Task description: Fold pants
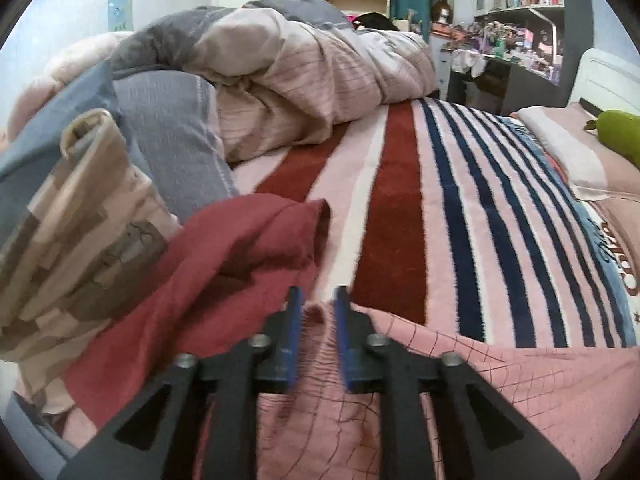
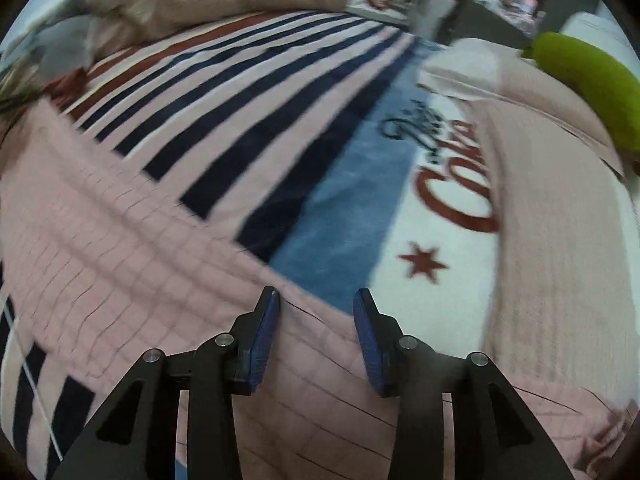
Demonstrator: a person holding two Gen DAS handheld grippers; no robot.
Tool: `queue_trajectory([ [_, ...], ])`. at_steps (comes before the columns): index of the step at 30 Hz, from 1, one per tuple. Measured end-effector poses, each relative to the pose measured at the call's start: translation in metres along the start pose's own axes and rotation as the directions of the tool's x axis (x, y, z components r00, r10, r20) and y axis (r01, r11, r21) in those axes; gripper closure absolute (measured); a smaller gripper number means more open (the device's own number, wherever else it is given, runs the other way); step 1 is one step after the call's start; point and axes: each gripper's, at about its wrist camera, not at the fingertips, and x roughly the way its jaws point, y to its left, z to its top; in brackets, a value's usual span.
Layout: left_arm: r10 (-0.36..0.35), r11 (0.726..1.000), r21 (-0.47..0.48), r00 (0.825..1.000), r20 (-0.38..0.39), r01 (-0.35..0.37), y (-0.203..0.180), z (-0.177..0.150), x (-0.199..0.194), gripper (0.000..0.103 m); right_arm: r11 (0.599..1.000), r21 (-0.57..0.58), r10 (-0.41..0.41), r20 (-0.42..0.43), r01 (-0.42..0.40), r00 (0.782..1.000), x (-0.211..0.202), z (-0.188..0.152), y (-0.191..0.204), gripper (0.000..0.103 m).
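Observation:
Pink pants with a thin dark grid lie flat on the striped bed blanket. My left gripper is shut on a bunched ridge of the pink fabric at one end. In the right wrist view the pants stretch leftward across the blanket. My right gripper is open, its blue pads straddling the edge of the pants, with fabric lying between the jaws.
A dark red garment and a camouflage garment lie left of the left gripper. A heaped duvet and grey pillows sit behind. A pillow and a green plush are on the right. Cluttered shelves stand beyond the bed.

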Motion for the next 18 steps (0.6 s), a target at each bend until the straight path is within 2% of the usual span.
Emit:
queue_trajectory([
  [1,0.019,1.0,-0.002,1.0,0.014,-0.019,0.002,0.002,-0.006,0.044,1.0,0.017,-0.014,0.009,0.014,1.0,-0.005,-0.001,-0.004,0.068],
  [2,0.022,1.0,-0.005,0.999,0.037,-0.021,0.005,0.003,-0.016,0.04,0.999,0.037,-0.029,0.022,0.028,0.999,-0.011,-0.002,-0.008,0.068],
  [3,0.012,1.0,-0.006,0.998,0.054,-0.012,0.008,0.003,-0.027,0.04,0.997,0.063,-0.04,0.041,0.038,0.998,-0.019,-0.003,-0.013,0.065],
  [6,-0.046,0.998,-0.038,0.998,0.037,0.047,0.018,-0.002,-0.055,0.039,0.987,0.158,-0.048,0.124,0.028,0.991,-0.056,-0.013,-0.032,0.044],
  [11,-0.171,0.982,-0.079,0.985,-0.017,0.169,0.022,-0.035,-0.098,0.036,0.976,0.217,-0.053,0.206,0.007,0.977,-0.114,-0.046,-0.044,0.036],
  [13,-0.215,0.972,-0.107,0.975,-0.052,0.209,0.019,-0.053,-0.105,0.034,0.974,0.227,-0.048,0.226,-0.004,0.973,-0.134,-0.065,-0.045,0.035],
  [15,-0.275,0.955,-0.138,0.956,-0.097,0.261,0.012,-0.072,-0.107,0.034,0.97,0.244,-0.065,0.245,0.003,0.967,-0.154,-0.087,-0.047,0.035],
  [18,-0.31,0.942,-0.175,0.94,-0.142,0.285,0.003,-0.095,-0.101,0.034,0.96,0.278,-0.111,0.274,0.032,0.955,-0.18,-0.115,-0.055,0.035],
])
